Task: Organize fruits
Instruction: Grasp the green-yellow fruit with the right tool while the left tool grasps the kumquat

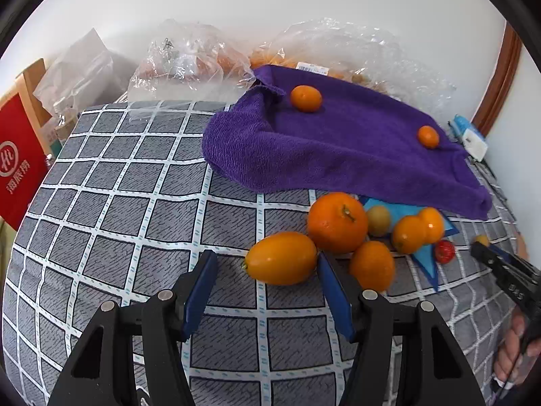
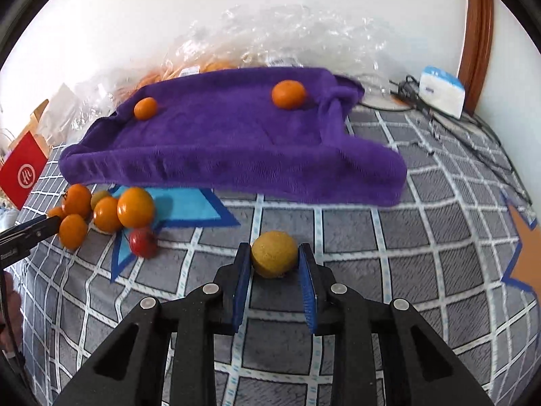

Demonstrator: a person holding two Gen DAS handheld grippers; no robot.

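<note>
My left gripper [image 1: 263,264] is open, its jaws either side of an oval orange kumquat [image 1: 281,258] lying on the checked cloth. Beside it sit a large orange [image 1: 337,222], more small orange fruits [image 1: 372,265], a greenish fruit [image 1: 378,220] and a red tomato [image 1: 444,251] around a blue star mat [image 1: 426,257]. My right gripper [image 2: 274,260] is shut on a yellow-green round fruit [image 2: 274,253]. Two small oranges [image 2: 288,94] [image 2: 145,108] lie on the purple towel [image 2: 236,142]. The fruit pile [image 2: 108,213] shows at the left of the right wrist view.
Clear plastic bags with fruit [image 1: 209,57] lie behind the towel against the wall. A red box [image 1: 17,165] stands at the left edge. A white-blue pack and cables [image 2: 439,91] lie at the back right. An orange star mat [image 2: 527,247] sits at the right.
</note>
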